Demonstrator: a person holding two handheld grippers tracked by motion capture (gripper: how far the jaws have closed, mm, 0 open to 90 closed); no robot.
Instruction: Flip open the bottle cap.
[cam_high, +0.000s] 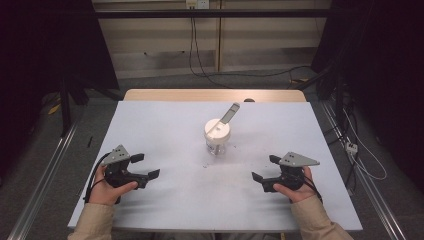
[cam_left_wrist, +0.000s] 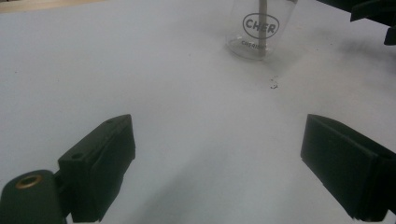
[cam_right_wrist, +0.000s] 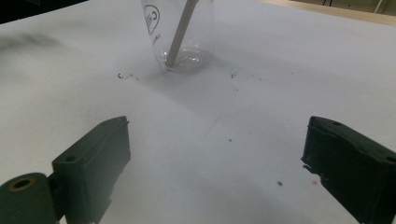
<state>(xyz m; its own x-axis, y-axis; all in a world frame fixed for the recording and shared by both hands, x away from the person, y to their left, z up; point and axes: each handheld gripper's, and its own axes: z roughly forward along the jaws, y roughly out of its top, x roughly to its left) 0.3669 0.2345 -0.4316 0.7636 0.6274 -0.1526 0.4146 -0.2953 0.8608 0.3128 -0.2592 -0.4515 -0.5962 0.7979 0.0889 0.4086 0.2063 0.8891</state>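
A clear plastic cup (cam_high: 217, 135) with a white lid stands at the middle of the white-covered table (cam_high: 165, 210). A pale straw (cam_high: 230, 113) sticks out of the cup and leans toward the far right. In the left gripper view the cup (cam_left_wrist: 260, 28) bears the printed letters "CHER". The right gripper view has the cup (cam_right_wrist: 180, 32) at the top with the straw (cam_right_wrist: 183, 25) reaching its bottom. My left gripper (cam_high: 150, 165) (cam_left_wrist: 217, 158) rests low at the near left, open and empty. Over at the near right, my right gripper (cam_high: 262, 167) (cam_right_wrist: 217, 163) is open too, nothing between its jaws. Both point toward the cup from a distance.
Small dark specks (cam_high: 206, 164) lie on the sheet just in front of the cup. A wooden table edge (cam_high: 215, 95) shows at the far side. Cables (cam_high: 360, 160) and metal rails run along the floor on both sides.
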